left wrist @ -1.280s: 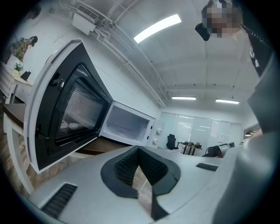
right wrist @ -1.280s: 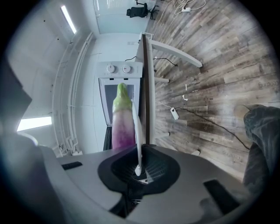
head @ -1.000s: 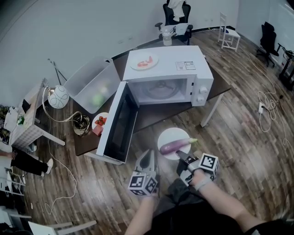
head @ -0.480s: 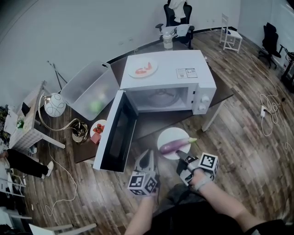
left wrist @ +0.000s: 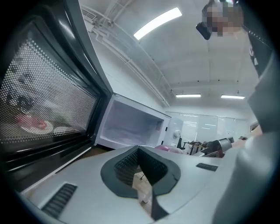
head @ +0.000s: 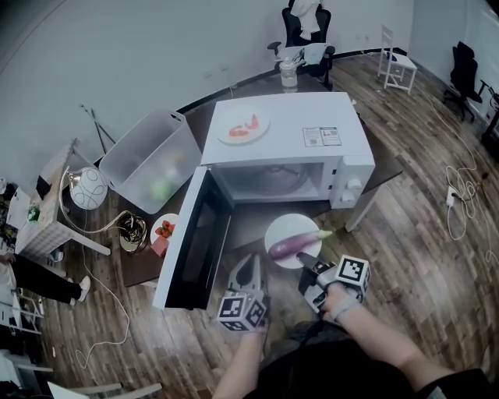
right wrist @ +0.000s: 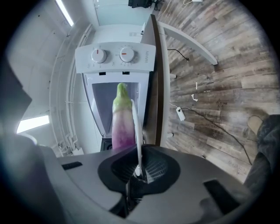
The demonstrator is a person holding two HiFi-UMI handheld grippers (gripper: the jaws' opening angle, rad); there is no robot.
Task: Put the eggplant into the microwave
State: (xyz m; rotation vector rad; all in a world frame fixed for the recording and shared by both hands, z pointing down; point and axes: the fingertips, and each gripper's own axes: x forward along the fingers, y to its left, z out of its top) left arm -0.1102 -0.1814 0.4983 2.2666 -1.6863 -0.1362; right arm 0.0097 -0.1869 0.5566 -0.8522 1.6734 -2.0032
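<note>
– What was the room like?
– Wood-plank floor (head: 421,234), a plain pale wall (head: 117,54) behind, and a dark table (head: 253,226) on white legs in the middle.
– Any seating?
– A black office chair (head: 306,19) by the far wall, a white chair (head: 396,64) off to its right, another black one (head: 466,66) further right. Long strip lights (left wrist: 157,22) shone on the ceiling

Matt grey plastic shell, ribbed dark pads: the right gripper (head: 302,259); at its tips the plate (head: 288,227), smooth glossy white; on that the eggplant (head: 290,248), shiny purple skin; beyond, the microwave (head: 288,128), smooth white casing, its door (head: 199,241) dark glass over perforated mesh; beneath, the floor (head: 413,234), matt wood planks.
</note>
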